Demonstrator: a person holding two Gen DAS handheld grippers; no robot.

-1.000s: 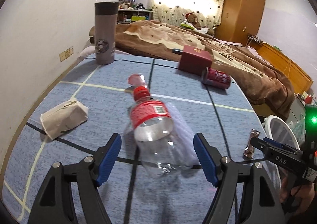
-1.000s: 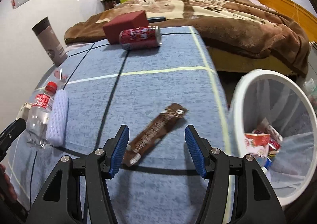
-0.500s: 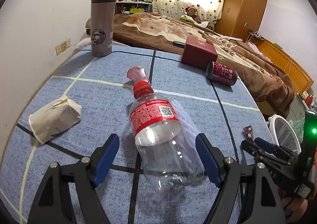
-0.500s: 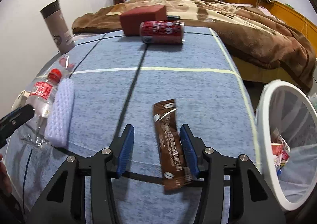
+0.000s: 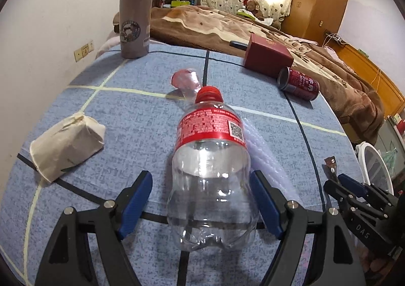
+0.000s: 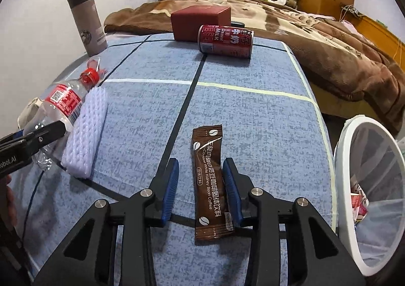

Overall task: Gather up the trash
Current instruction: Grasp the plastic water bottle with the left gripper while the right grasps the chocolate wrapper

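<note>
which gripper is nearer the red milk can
Right, though neither is close. The right gripper, closing around the coffee sachet, has the milk can straight ahead; the left gripper straddles the bottle further across.

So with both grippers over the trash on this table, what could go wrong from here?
The right hand-held gripper is closing around the flat coffee sachet; the pads may pinch the cloth or slide over it. The left hand-held gripper straddles the round bottle, which could roll aside against the foam sleeve.
</note>
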